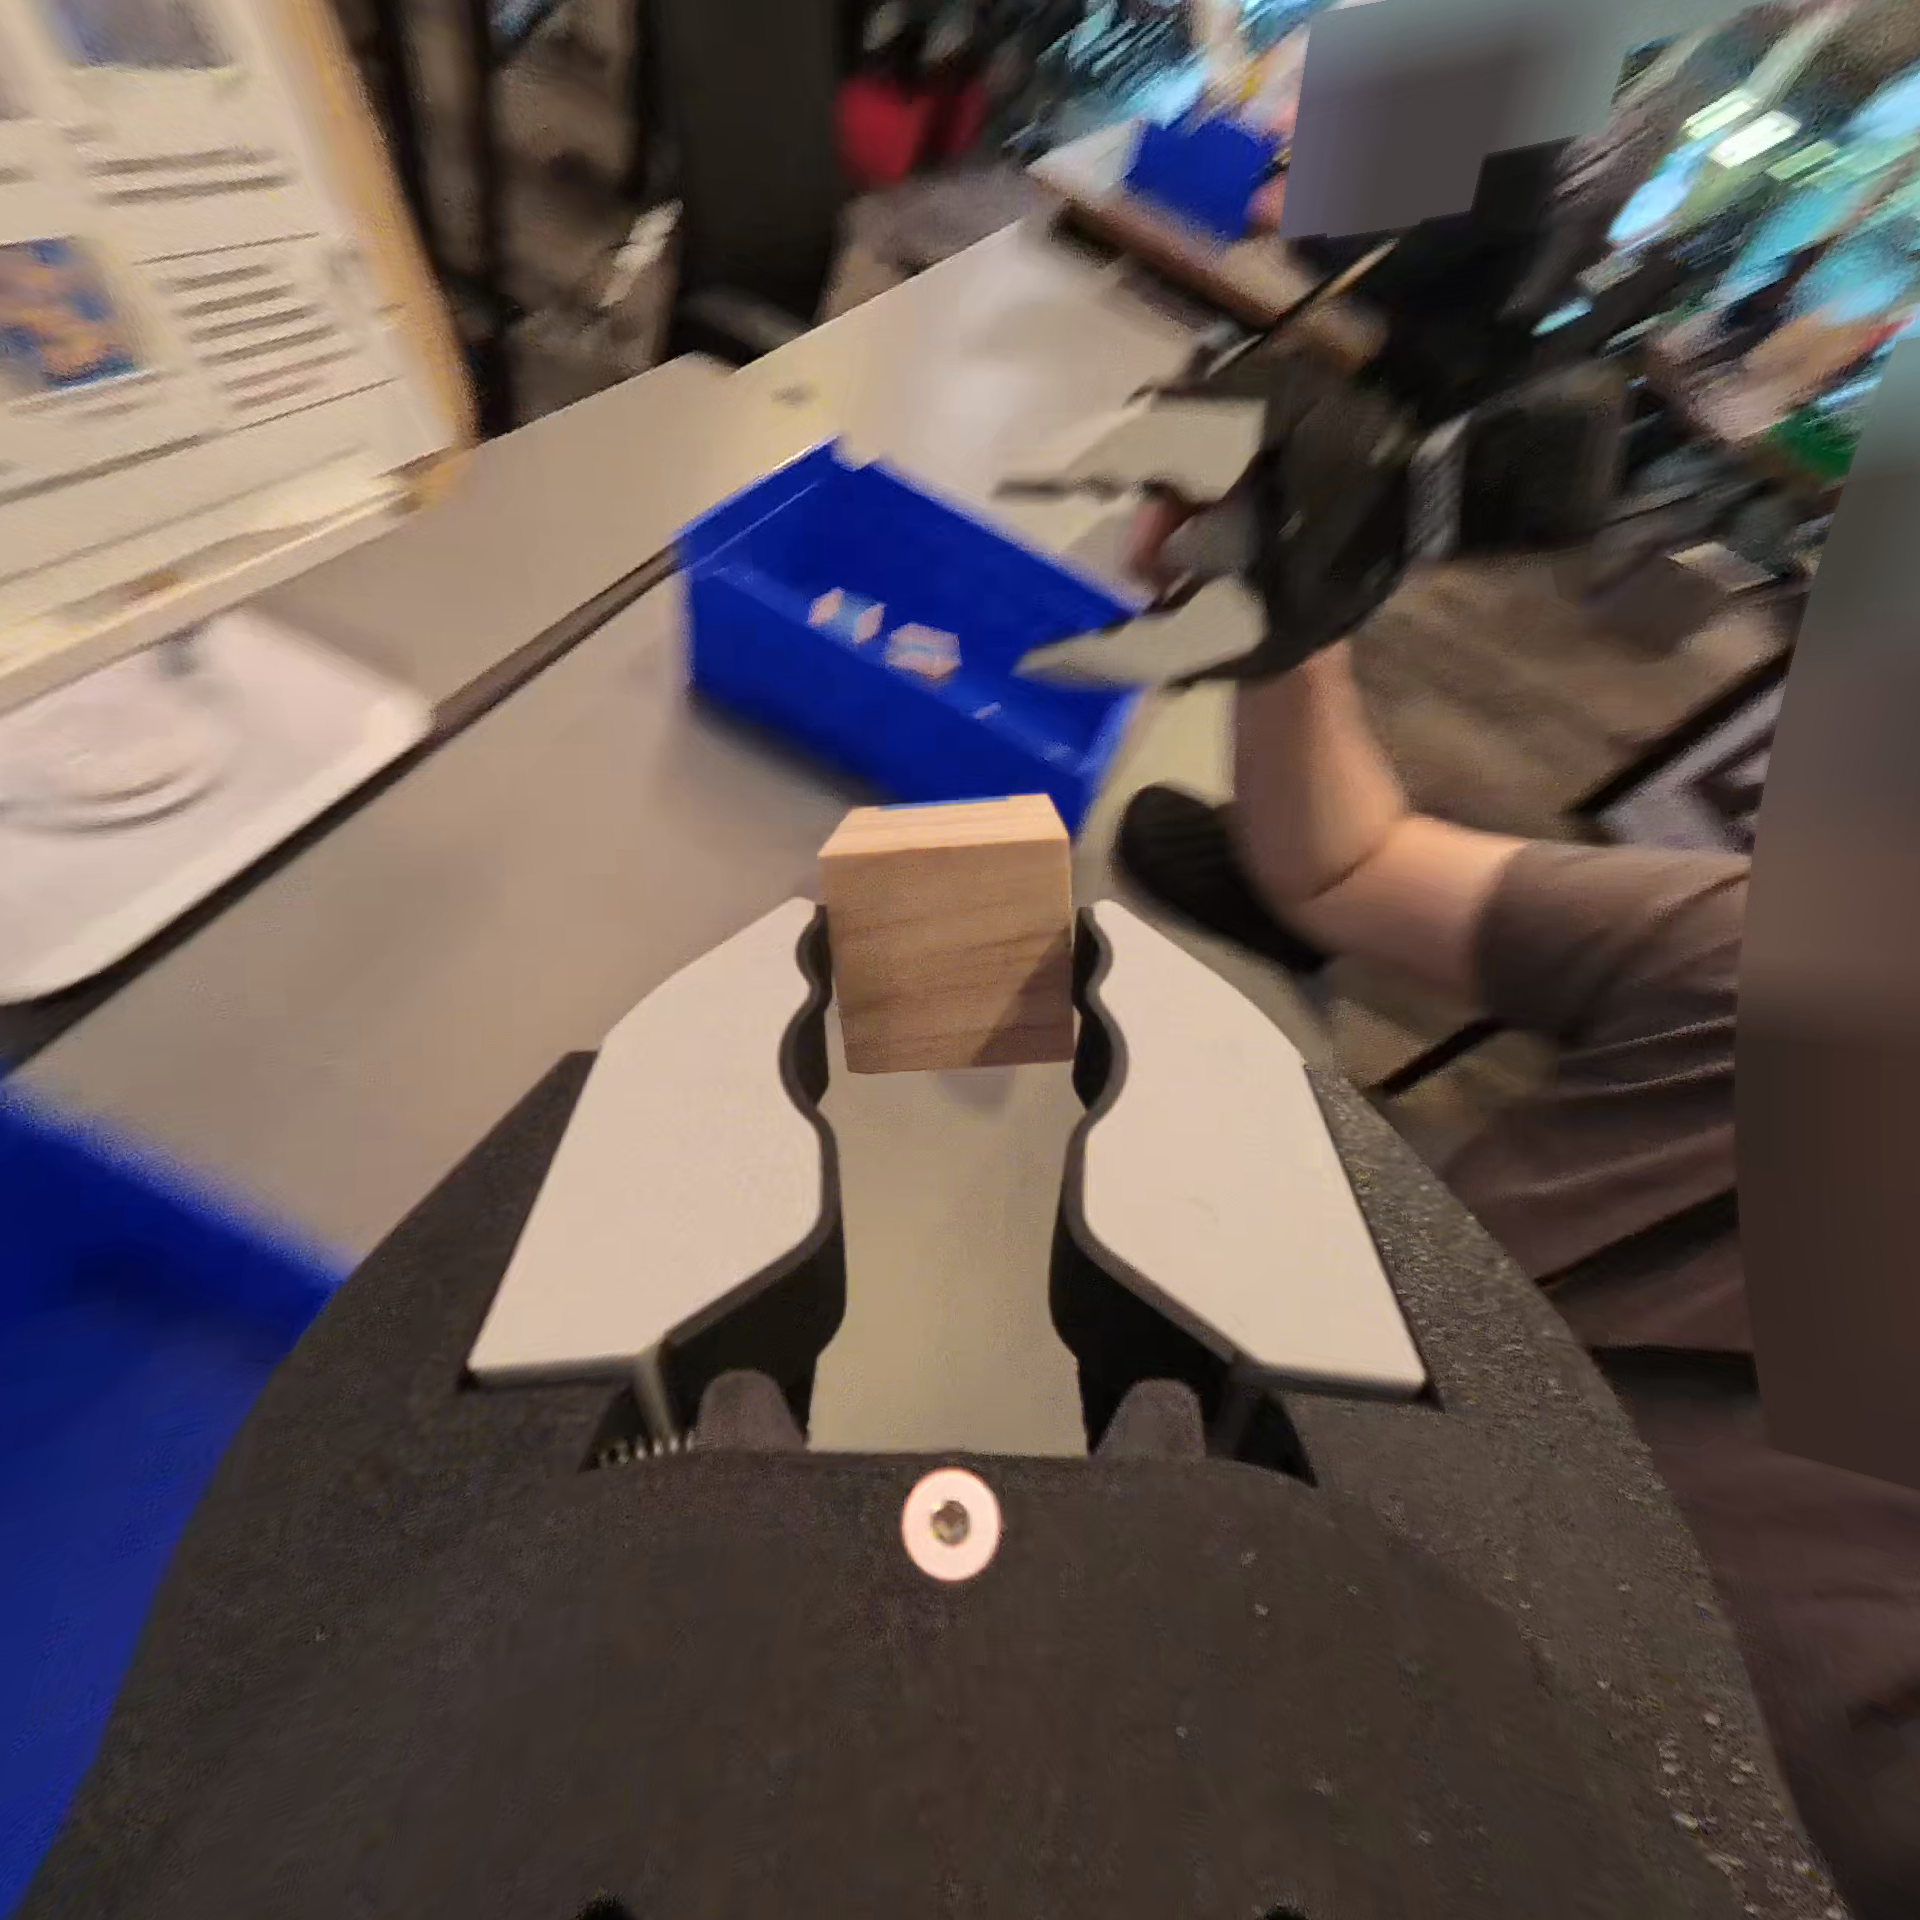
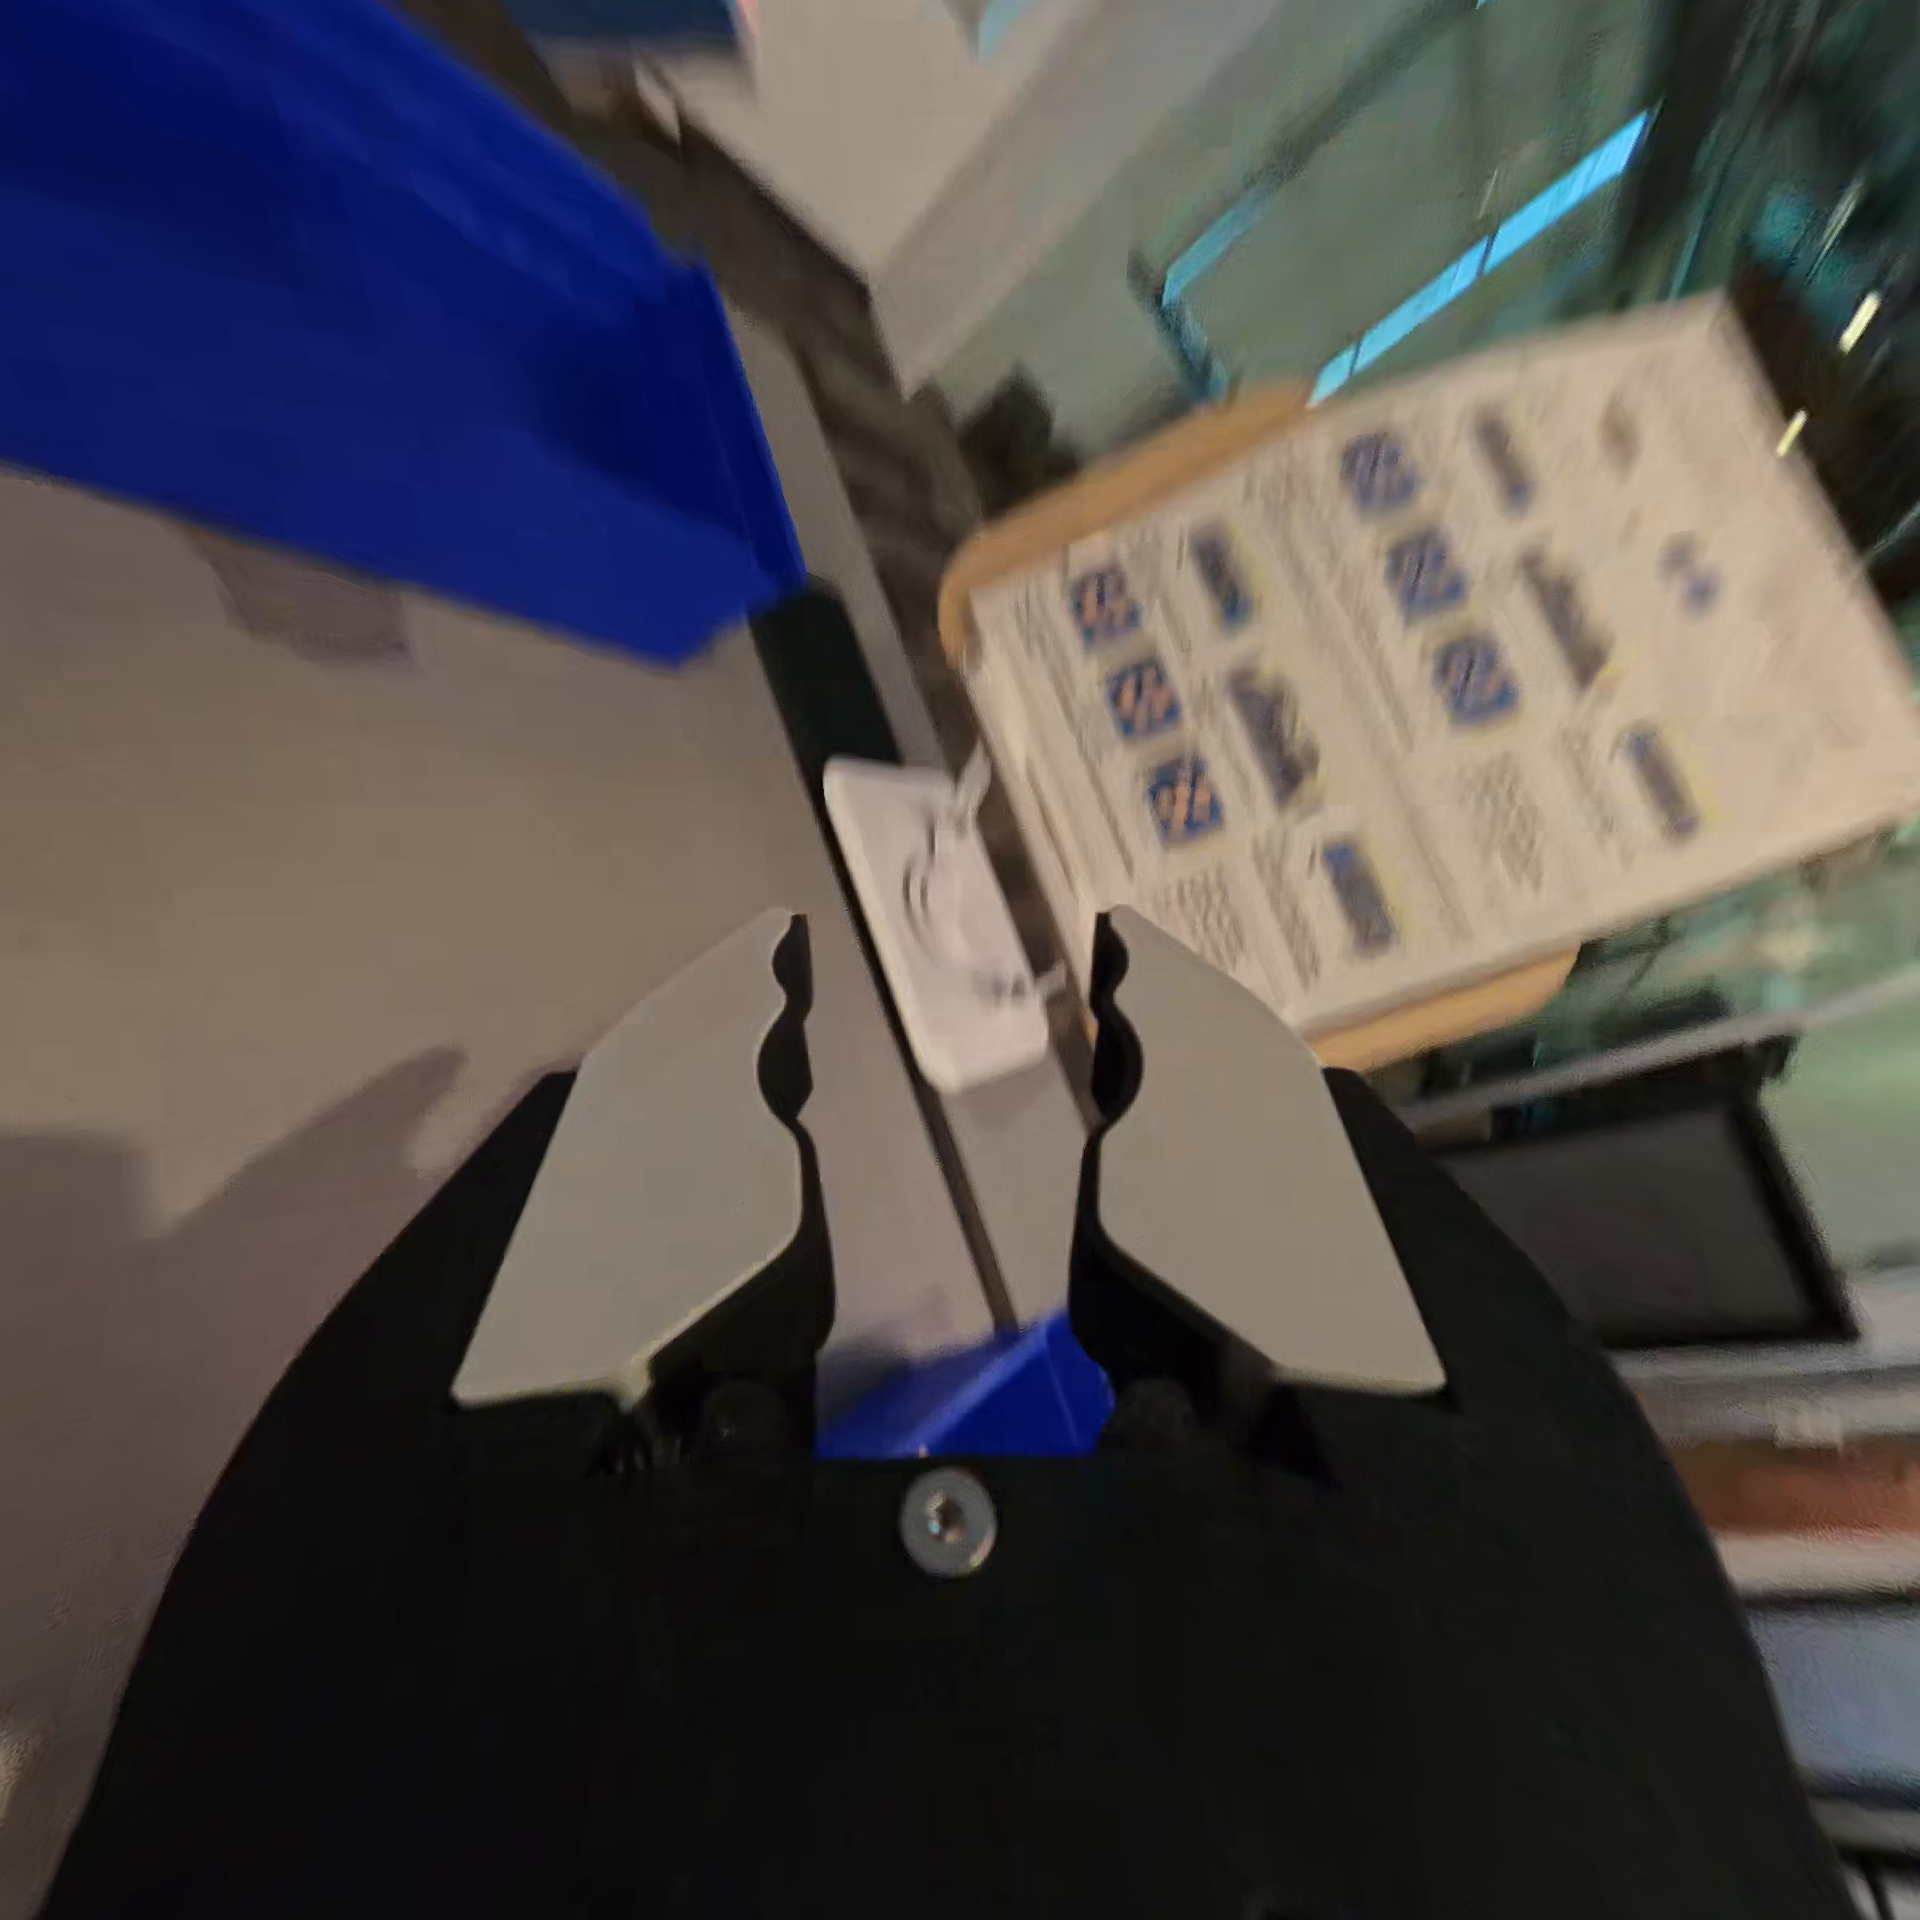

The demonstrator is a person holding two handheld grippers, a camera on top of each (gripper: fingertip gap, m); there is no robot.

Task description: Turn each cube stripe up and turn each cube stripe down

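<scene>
My left gripper (image 1: 948, 920) is shut on a plain wooden cube (image 1: 951, 935) and holds it above the grey table (image 1: 436, 914). A thin blue edge shows along the cube's top rim. Beyond it stands a blue bin (image 1: 894, 623) with two striped cubes (image 1: 883, 636) inside. My right gripper (image 1: 1049, 561) shows blurred at the upper right, held over the bin's right end, fingers apart. In the right wrist view my right gripper (image 2: 948, 925) is open and empty, tilted, with a blue bin (image 2: 343, 301) at the upper left.
A second blue bin (image 1: 114, 1351) sits at the near left. A board with printed sheets (image 1: 177, 301) stands on a white base (image 1: 156, 769) at the left; it also shows in the right wrist view (image 2: 1434, 665). A person's arm (image 1: 1382, 852) is at the right.
</scene>
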